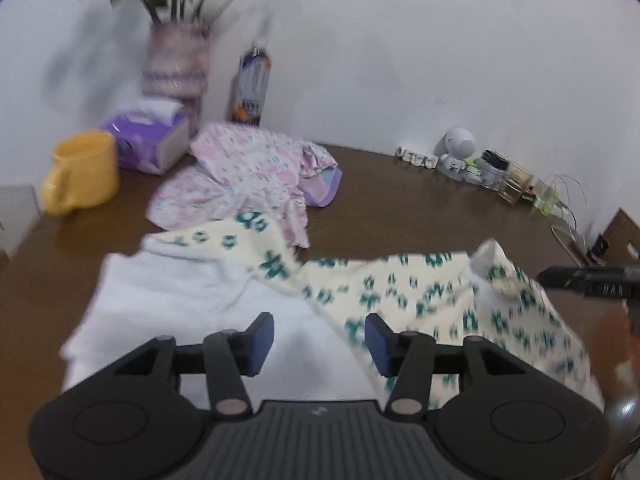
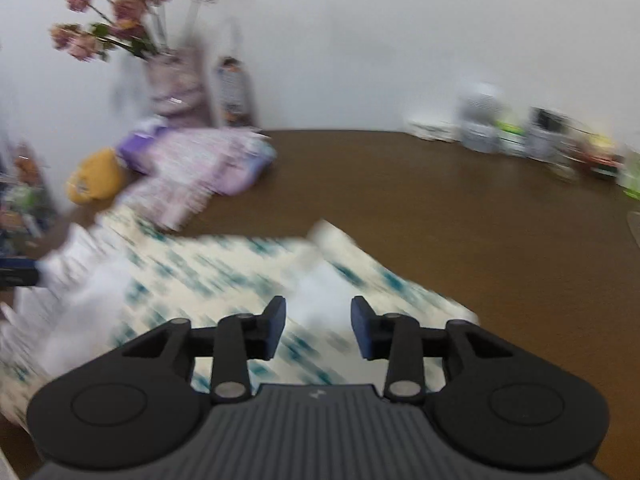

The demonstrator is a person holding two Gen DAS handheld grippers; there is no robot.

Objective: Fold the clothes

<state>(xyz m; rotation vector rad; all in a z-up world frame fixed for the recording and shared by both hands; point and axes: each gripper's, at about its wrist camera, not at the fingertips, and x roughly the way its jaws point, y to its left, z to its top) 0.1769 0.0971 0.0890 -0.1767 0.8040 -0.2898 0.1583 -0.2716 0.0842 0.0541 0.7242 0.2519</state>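
A cream garment with teal flowers [image 1: 420, 300] is seen spread on the brown tabletop [image 1: 400, 200], partly turned back so that its white inner side [image 1: 192, 312] is shown on the left; a corner [image 1: 492, 260] is seen raised and folded over at the right end. The left gripper [image 1: 320, 340] is held low above the white part of this garment; its jaws are set wide apart, with nothing between the blue pads [image 1: 262, 340]. The right gripper [image 2: 319, 328] is held above the patterned part [image 2: 224, 280] of the same garment; its jaws are likewise spread wide and nothing is gripped; whether the cloth is touched cannot be told, since the right wrist view is heavily blurred. The dark tip of the right gripper is also seen at the right edge of the left wrist view, just beside the raised corner.

Behind the garment, a pink floral garment [image 1: 240, 176] is seen crumpled, with a purple hem [image 1: 324, 188] at its right; the two garments overlap at their near edges. To the left, a yellow mug [image 1: 82, 172] and a purple tissue pack [image 1: 148, 140] are placed; a vase of flowers [image 1: 176, 60] and a bottle [image 1: 252, 88] are stood against the white wall. A small white figurine [image 1: 456, 152] and some small jars [image 1: 504, 176] are lined along the far right of the tabletop.
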